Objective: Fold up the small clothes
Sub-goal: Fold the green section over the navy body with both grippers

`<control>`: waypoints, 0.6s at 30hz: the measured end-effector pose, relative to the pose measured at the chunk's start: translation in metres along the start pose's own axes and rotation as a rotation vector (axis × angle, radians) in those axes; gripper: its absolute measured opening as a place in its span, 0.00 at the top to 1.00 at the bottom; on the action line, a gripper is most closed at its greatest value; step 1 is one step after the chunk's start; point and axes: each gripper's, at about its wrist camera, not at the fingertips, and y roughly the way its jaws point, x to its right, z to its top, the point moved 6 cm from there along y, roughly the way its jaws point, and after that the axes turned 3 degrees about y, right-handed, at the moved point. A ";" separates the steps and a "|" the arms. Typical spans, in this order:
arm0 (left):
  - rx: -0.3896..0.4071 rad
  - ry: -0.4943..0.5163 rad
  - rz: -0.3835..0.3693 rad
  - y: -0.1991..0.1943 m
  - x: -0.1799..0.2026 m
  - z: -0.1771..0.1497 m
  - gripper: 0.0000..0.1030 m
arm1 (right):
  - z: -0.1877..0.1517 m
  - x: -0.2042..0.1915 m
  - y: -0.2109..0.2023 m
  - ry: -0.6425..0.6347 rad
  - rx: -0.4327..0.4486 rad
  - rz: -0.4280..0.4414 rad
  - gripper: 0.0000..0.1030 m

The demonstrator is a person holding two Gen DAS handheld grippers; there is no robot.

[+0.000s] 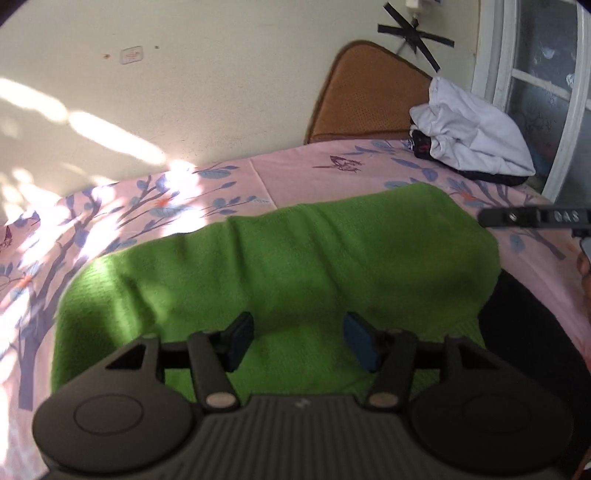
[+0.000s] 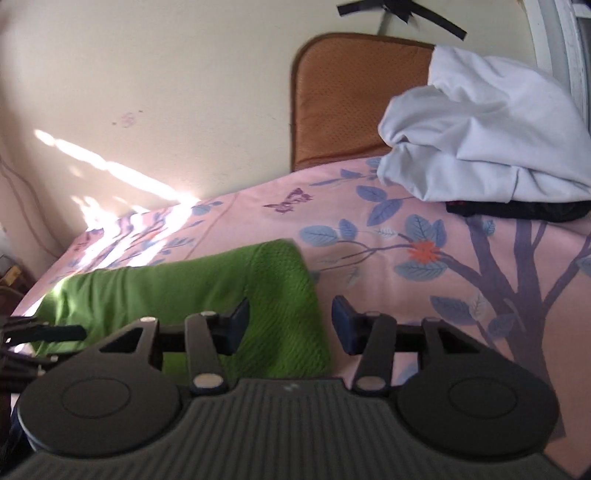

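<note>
**Green cloth folded on the bed, both grippers parted and holding nothing**

A bright green, waffle-textured cloth (image 1: 280,266) lies as a long folded band across a pink bedsheet printed with blue leaves and purple branches (image 1: 303,166). In the left wrist view it fills the middle of the frame, its far edge rounded over and running from 9 o'clock to 3 o'clock; sunlight falls on its 9 o'clock end.

The left gripper (image 1: 298,341) hangs over the near part of the cloth at 6 o'clock. Its jaws stand about half apart, with green fabric visible in the gap beneath them but nothing pinched; the blue pads (image 1: 360,341) press on nothing.

The right gripper (image 2: 291,325) sits over the cloth's right-hand end. Its jaws are likewise about half parted and grip nothing: the left pad is over the green fabric, the right pad over bare sheet, and the cloth's edge runs down between them. In the left wrist view, one of its black fingers pokes in at 3 o'clock.

Toward 2 o'clock a crumpled white garment (image 1: 476,136) rests on top of a dark garment (image 1: 491,177) at the far corner of the bed, well apart from the green cloth. Behind them a brown perforated cushion (image 1: 365,96) leans against the cream wall (image 1: 221,74), with black tape strips (image 1: 417,35) crossed above it at 1 o'clock.
</note>
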 end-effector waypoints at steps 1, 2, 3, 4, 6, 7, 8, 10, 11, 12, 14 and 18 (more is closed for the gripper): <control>0.009 -0.022 0.013 -0.013 -0.013 -0.005 0.46 | -0.007 -0.002 -0.014 -0.008 -0.003 0.035 0.49; 0.014 -0.050 0.028 -0.027 -0.026 -0.011 0.46 | -0.014 -0.004 -0.026 -0.007 -0.019 0.084 0.49; 0.015 -0.086 0.039 -0.042 -0.040 -0.018 0.45 | -0.023 -0.006 -0.038 -0.001 -0.046 0.142 0.49; 0.014 -0.128 0.039 -0.057 -0.053 -0.026 0.45 | -0.033 -0.009 -0.050 0.007 -0.085 0.210 0.49; 0.001 -0.207 0.023 -0.086 -0.075 -0.045 0.44 | -0.052 -0.013 -0.072 0.017 -0.158 0.307 0.49; -0.013 -0.245 0.017 -0.100 -0.081 -0.058 0.44 | -0.060 -0.013 -0.082 0.022 -0.185 0.331 0.49; -0.027 -0.272 0.015 -0.111 -0.085 -0.070 0.44 | -0.068 -0.012 -0.093 0.019 -0.213 0.342 0.49; -0.061 -0.322 0.008 -0.129 -0.087 -0.095 0.44 | -0.082 -0.011 -0.110 -0.004 -0.251 0.339 0.49; -0.079 -0.348 -0.001 -0.135 -0.087 -0.107 0.44 | -0.088 -0.009 -0.117 -0.006 -0.266 0.339 0.49; -0.096 -0.377 -0.011 -0.139 -0.086 -0.117 0.44 | -0.095 -0.011 -0.122 0.002 -0.287 0.345 0.49; -0.125 -0.430 -0.023 -0.145 -0.084 -0.134 0.44 | -0.108 -0.015 -0.128 0.016 -0.326 0.357 0.49; -0.157 -0.493 -0.058 -0.150 -0.078 -0.154 0.44 | -0.124 -0.021 -0.129 0.040 -0.359 0.382 0.48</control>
